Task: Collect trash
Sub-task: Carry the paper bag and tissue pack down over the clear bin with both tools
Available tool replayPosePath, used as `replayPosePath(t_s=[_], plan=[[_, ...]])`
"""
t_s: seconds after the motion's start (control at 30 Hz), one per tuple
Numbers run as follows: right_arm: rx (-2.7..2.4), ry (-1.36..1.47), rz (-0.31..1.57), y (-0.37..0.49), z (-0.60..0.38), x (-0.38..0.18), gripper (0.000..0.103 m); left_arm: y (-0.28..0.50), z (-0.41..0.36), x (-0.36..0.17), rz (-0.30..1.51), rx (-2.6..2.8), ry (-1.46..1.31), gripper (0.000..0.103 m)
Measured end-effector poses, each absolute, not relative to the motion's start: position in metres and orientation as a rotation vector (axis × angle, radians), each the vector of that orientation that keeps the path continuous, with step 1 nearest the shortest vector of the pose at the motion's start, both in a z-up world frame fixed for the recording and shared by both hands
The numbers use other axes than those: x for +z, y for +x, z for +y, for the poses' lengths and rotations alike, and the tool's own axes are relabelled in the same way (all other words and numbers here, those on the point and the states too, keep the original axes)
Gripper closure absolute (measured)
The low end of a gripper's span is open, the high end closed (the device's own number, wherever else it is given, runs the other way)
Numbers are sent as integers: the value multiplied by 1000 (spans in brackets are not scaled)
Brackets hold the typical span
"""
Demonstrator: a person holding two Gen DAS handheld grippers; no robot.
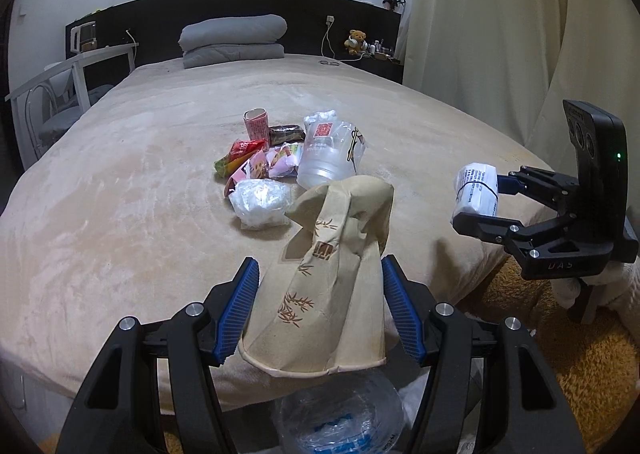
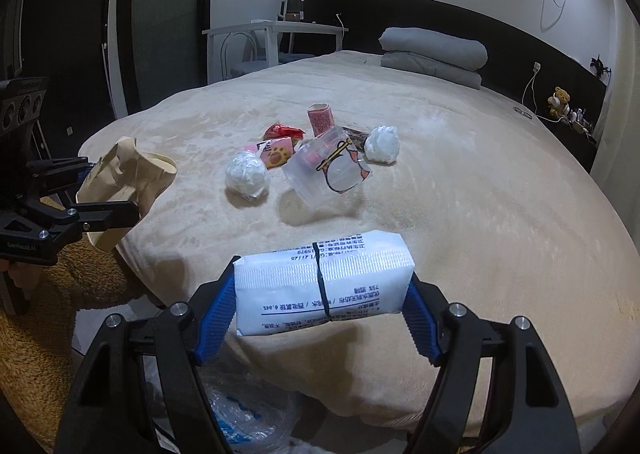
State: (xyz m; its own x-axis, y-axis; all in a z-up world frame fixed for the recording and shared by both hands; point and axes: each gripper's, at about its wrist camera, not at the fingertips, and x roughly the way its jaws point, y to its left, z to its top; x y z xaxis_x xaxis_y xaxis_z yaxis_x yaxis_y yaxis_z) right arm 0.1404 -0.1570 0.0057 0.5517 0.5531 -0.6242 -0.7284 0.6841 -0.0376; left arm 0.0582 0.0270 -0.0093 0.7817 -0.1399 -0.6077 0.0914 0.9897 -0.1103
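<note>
- Gripping a crumpled tan paper bag [image 1: 332, 286], the left gripper [image 1: 318, 306] has its jaws pinching the bag from both sides, the blue pads pressed into the paper; the bag is held over the foot edge of the bed [image 1: 120, 174], its open mouth toward the camera.
- The right gripper [image 2: 320, 302] has its jaws pinching a white tissue pack [image 2: 324, 282] with printed text and a dark band around its middle; the pack is held crosswise, also above the foot edge of the bed.
- The remaining trash lies in a loose cluster near the middle of the bed:
  - a clear plastic cup [image 1: 330, 150] with a cartoon print, on its side;
  - a pink cardboard tube [image 1: 256, 124] standing upright, on the headboard side of the cup;
  - a dark wrapper [image 1: 286, 133] between the tube and the cup;
  - a red snack wrapper [image 1: 240, 152] and a pink snack packet [image 1: 256, 168], beside each other;
  - a crumpled white plastic ball [image 1: 260, 202], nearest the foot of the bed;
  - a second white wad [image 2: 382, 144], beside the cup.
- A clear plastic bag with blue print [image 1: 340, 422] sits on the floor at the foot of the bed, below both grippers.
- A folded grey quilt [image 1: 232, 40] rests at the head of the bed, against the dark headboard [image 1: 160, 18].
- A teddy bear [image 1: 356, 41] sits on the ledge beside the headboard.
</note>
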Motion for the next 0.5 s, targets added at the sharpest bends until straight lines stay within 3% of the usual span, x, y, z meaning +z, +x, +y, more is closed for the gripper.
replayPosePath(t_s=[0.5], plan=[[772,-202,710,92,-174,-1,30,8,1,-26,686,-111,-151,42]])
